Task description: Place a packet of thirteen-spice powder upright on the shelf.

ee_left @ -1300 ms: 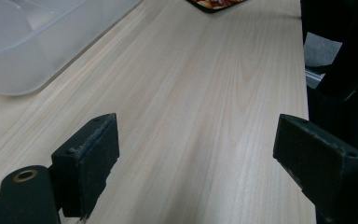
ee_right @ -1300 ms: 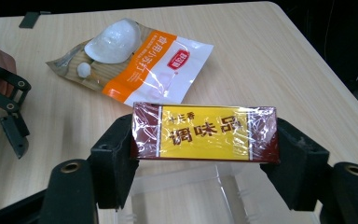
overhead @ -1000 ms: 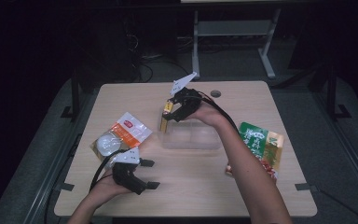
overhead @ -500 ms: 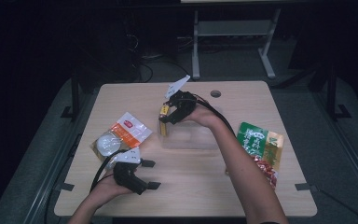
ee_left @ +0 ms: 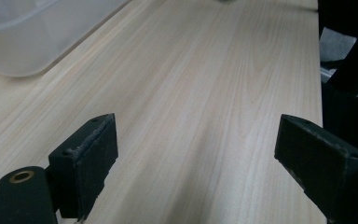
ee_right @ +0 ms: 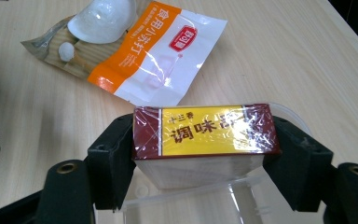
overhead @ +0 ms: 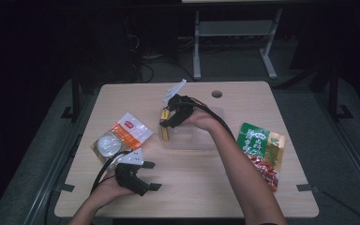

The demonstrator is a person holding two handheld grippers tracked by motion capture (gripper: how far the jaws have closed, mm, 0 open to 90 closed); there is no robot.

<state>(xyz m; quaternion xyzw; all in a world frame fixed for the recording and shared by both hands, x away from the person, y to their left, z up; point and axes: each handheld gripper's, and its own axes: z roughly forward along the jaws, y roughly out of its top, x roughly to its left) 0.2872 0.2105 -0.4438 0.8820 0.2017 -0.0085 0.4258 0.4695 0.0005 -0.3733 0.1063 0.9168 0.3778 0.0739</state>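
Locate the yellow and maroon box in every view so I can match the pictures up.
High view: the box sits just left of centre, in the right gripper, over the left edge of the clear tub.
Left gripper view: not in it; the clear tub's corner is at upper left.
Right gripper view: lower centre, clamped between the jaws.
Shared landmark: the clear tub, whose rim lies under the box.

We read 调味 in dark red characters on the yellow label of the small box [ee_right: 206, 135], with smaller characters above them too fine to make out. The orange-and-white packet [ee_right: 154, 56] carries 食用小苏打 in white down its orange band, beside a red brand badge we cannot read
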